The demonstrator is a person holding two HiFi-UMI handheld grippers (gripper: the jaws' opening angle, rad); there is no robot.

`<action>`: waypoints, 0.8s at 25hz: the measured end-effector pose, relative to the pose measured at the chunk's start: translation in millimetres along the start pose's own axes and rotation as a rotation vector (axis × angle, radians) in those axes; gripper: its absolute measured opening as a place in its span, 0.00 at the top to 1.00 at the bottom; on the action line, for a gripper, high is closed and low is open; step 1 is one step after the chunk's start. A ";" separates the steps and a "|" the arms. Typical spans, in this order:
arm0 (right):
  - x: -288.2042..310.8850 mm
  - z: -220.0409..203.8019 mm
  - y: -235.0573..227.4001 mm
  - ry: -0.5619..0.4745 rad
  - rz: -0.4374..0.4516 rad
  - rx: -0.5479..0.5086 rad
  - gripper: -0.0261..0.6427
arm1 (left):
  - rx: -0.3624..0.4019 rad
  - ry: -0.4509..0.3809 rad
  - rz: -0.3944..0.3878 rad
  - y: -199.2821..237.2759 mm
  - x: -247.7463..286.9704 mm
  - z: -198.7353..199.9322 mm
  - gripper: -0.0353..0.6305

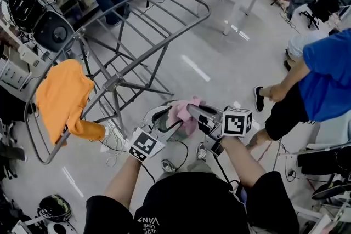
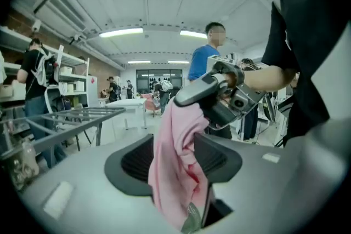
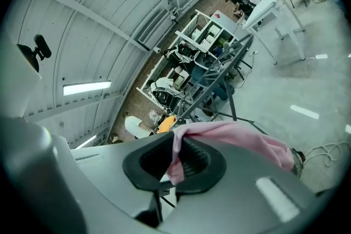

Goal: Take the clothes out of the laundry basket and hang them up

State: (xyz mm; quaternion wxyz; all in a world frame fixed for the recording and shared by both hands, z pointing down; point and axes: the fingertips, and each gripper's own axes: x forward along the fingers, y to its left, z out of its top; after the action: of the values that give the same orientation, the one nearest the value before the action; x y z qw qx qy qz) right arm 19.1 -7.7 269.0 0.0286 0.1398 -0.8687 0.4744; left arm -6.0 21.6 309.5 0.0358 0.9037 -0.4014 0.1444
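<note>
One pink garment (image 1: 182, 113): right gripper's (image 3: 174, 163) jaws clamp it, left gripper's (image 2: 174, 160) jaws stand apart around it.

black t-shirt (image 1: 192, 203), white print

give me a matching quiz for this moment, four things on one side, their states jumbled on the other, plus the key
Things:
1 orange shirt
2 pink garment
3 left gripper
4 right gripper

States:
A fingers shut on fabric
B draped over the edge of the drying rack
C fingers apart, fabric loose between them
D held up off the floor in front of the person

Pairs: 1-B, 2-D, 3-C, 4-A
</note>
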 end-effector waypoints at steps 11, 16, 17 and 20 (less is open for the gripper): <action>7.3 12.5 -13.4 0.040 0.025 0.016 0.93 | 0.169 0.070 -0.062 -2.5 20.0 23.8 0.90; 3.1 24.9 -24.7 0.068 0.054 0.022 0.86 | 0.071 0.137 -0.151 1.3 25.9 42.7 0.91; 0.8 27.6 -26.0 0.068 0.059 0.023 0.84 | 0.064 0.157 -0.157 2.3 27.8 45.0 0.91; -8.8 31.5 -28.0 0.063 0.073 0.017 0.81 | 0.054 0.202 -0.156 6.8 35.4 49.9 0.91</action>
State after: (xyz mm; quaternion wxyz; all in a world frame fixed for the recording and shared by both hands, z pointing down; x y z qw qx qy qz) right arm 37.7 -46.3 273.0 0.0372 0.0933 -0.8678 0.4866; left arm 23.1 -17.4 271.7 0.0627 0.9138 -0.3200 0.2423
